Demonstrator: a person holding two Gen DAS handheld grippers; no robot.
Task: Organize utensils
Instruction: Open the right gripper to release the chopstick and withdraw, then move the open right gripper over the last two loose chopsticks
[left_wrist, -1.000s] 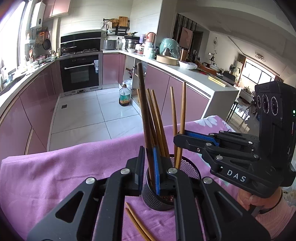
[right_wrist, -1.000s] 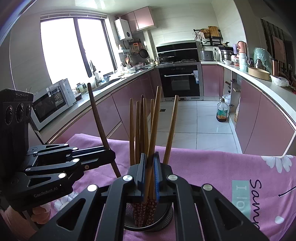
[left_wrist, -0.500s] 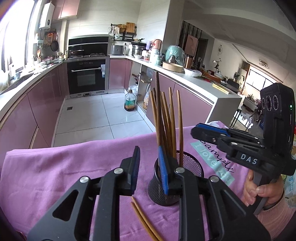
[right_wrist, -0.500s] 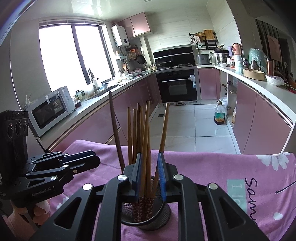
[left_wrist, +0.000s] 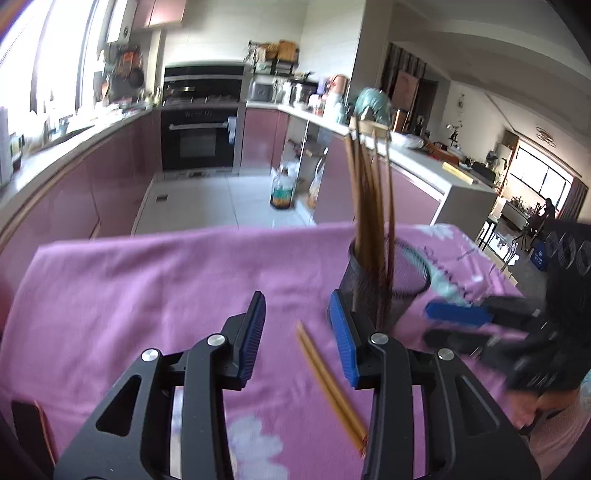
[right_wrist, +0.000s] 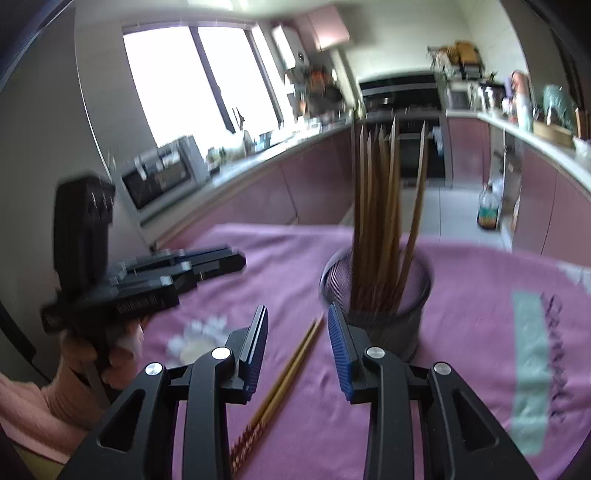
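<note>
Two loose chopsticks left beside the mesh holder.
Left gripper and right gripper, jaws opening and empty, straddle them, apparently (blurred) for pickup.

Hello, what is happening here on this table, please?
A person is tidying chopsticks with two hand-held tongs. Most chopsticks already stand in the black mesh cup on the pink cloth. The left tongs and the right tongs are both opening and hold nothing. One pair of chopsticks lies on the cloth beside the cup, not yet picked up.
</note>
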